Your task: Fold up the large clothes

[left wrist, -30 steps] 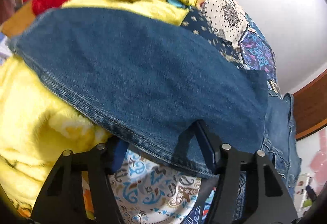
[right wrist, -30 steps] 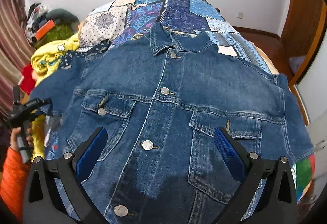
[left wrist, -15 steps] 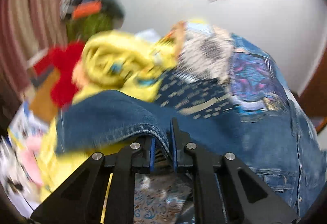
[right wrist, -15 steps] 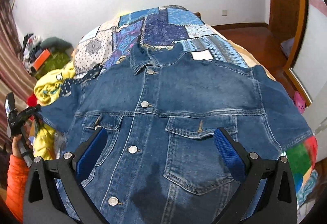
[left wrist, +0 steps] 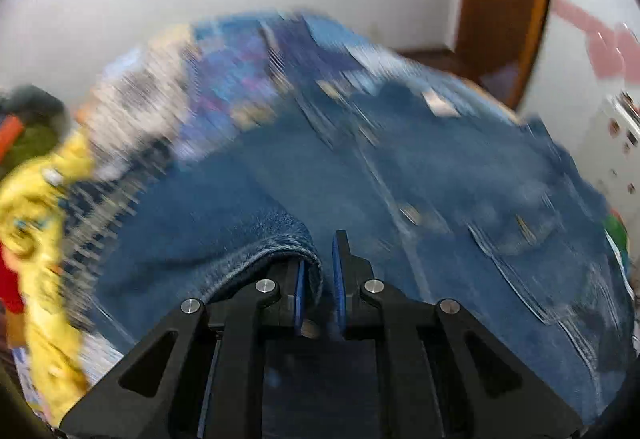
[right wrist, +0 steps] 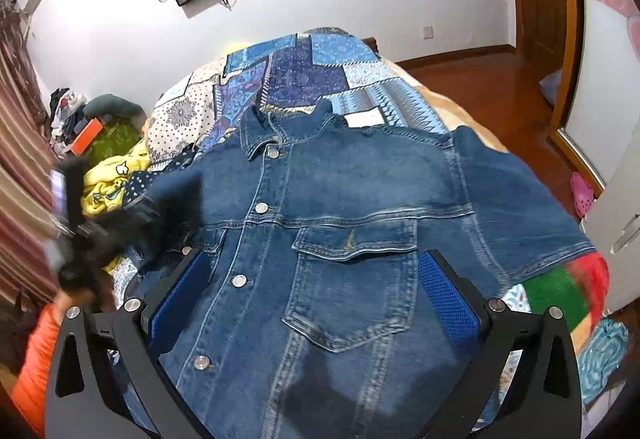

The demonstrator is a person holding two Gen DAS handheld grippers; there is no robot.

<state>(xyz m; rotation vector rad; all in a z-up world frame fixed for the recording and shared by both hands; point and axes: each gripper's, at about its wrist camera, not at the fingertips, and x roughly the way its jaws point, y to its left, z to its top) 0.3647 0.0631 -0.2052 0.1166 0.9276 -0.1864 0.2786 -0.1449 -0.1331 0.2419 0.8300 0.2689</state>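
Denim jacket (right wrist: 340, 223) barely begun: left gripper (left wrist: 320, 279) clamps its sleeve hem (left wrist: 280, 245), right gripper (right wrist: 316, 291) wide, empty

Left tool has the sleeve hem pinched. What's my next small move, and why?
Probably carry the sleeve inward across the denim jacket's chest and lay it flat. The left tool is shut on the hem, the jacket lies spread and buttoned on the bed, and the right tool hovers open over the pocket, free to pin the front.
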